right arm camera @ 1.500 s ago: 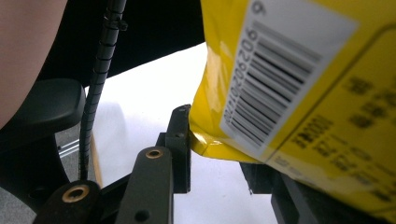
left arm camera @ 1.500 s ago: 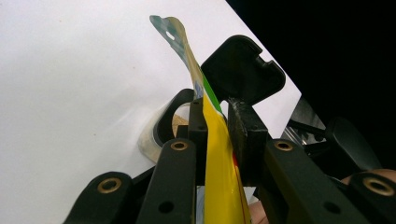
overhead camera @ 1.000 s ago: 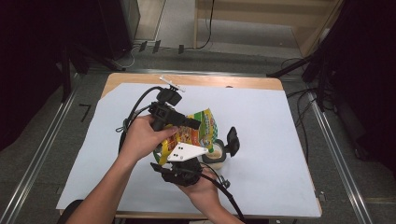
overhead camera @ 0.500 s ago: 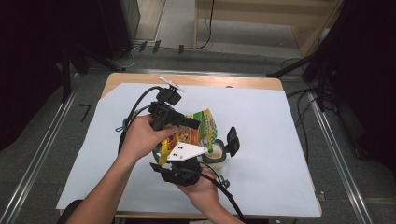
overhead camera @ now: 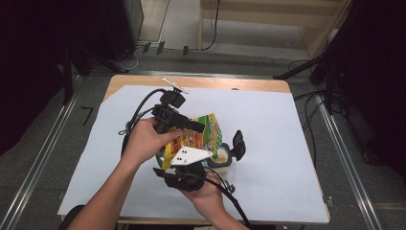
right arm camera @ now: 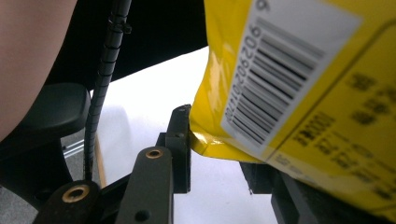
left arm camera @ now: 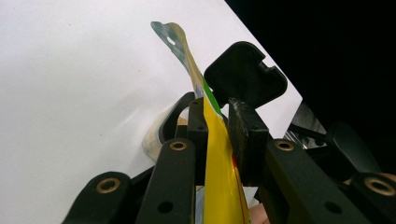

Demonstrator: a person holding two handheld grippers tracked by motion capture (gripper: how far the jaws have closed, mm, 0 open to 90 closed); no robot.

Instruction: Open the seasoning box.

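So we've got the yellow snack bag (overhead camera: 194,139) lifted above the open cup (overhead camera: 221,163), left gripper (left arm camera: 217,135) pinching its edge, right gripper (right arm camera: 219,154) clamping a lower corner. Pouring's probably still ahead; bag opening isn't clear.

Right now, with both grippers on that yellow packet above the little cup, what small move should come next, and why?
Probably a slight tilt of the yellow packet toward the open cup. The left gripper pinches the packet's edge; the right gripper holds its lower corner. The cup's black flip lid stands open beside the packet, so a pour into the cup looks like the aim.
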